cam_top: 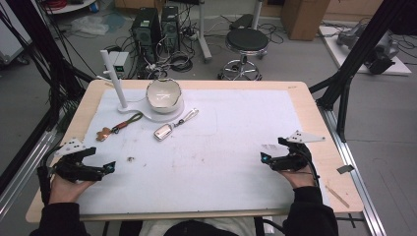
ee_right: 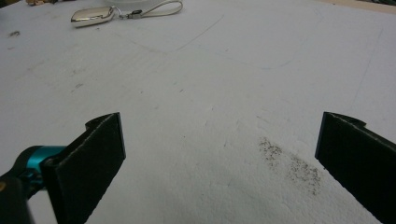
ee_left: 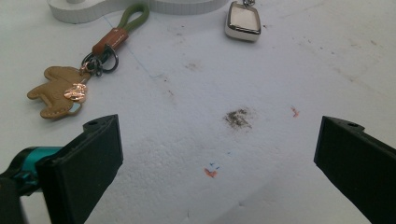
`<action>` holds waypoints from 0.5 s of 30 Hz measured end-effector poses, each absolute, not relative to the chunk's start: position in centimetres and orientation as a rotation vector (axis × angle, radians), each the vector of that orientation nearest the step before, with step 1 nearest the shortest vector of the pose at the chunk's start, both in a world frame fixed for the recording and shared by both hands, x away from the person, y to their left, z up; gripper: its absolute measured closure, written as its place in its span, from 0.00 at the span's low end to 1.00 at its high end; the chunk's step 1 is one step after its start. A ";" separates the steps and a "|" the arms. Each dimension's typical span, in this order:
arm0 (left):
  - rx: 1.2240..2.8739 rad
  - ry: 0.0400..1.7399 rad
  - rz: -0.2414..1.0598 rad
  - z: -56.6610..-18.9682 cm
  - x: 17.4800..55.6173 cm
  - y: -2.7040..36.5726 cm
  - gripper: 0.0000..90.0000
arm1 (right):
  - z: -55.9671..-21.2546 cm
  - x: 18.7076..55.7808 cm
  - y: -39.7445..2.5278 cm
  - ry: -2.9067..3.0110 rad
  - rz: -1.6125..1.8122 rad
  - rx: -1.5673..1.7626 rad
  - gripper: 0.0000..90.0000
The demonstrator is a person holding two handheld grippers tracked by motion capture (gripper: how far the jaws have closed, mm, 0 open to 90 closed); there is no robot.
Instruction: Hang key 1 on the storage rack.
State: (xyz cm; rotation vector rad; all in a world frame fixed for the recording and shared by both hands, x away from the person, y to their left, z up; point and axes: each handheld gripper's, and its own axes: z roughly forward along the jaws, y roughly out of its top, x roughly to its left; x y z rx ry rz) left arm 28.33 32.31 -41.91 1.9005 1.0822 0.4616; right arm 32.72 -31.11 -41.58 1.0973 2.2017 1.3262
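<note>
Both forearms enter at the near table edge, the left gripper [cam_top: 96, 169] by the white mat's [cam_top: 221, 162] left border and the right gripper [cam_top: 273, 156] toward its right border, each with jaws spread wide and holding nothing. Between them the mat lies bare, with open room. Well beyond the left jaws rest a leather charm keychain [ee_left: 63, 88] on a green loop and a silver key fob [ee_left: 243, 21]; farther back, a white bowl [cam_top: 163, 93] sits on a white stand [cam_top: 147, 110].
</note>
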 end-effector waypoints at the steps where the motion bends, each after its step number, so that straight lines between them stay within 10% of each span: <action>1: 1.901 1.082 0.462 -41.9 28.3 32.3 0.02 | -41.6 32.7 -31.1 2.209 1.328 1.101 0.01; 15: 1.913 1.080 0.448 -42.0 28.5 32.2 0.02 | -41.7 32.6 -31.1 2.206 1.319 1.105 0.01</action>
